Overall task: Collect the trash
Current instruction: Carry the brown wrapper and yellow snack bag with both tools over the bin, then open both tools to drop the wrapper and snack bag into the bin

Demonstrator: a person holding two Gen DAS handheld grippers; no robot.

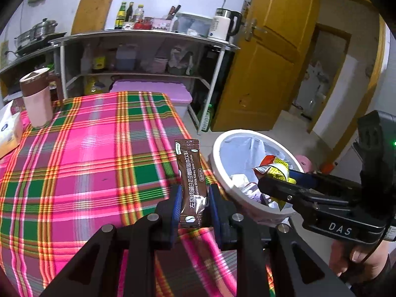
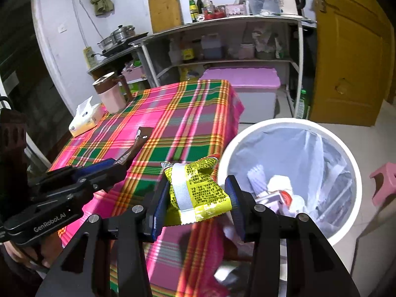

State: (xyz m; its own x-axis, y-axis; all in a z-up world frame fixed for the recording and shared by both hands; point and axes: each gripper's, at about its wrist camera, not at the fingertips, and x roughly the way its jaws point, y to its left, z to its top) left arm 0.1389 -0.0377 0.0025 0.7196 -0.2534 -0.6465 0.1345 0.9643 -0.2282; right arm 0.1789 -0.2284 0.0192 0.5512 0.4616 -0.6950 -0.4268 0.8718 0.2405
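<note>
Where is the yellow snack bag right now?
The yellow snack bag is squeezed between the right tongs, held above the plaid table's edge, just left of the white trash bin in the right wrist view.

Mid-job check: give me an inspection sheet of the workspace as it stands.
Surface: plaid tablecloth, no loose trash seen.
Job's things: brown coffee sachet and yellow snack bag both held; white bin beside the table, lined, part full.
Clutter: pink jug, tissue pack.
Grippers: left tongs shut on the sachet; right tongs grip the bag.
Cables: nothing seen on the table.
Surroundings: kitchen shelf, yellow door.
</note>
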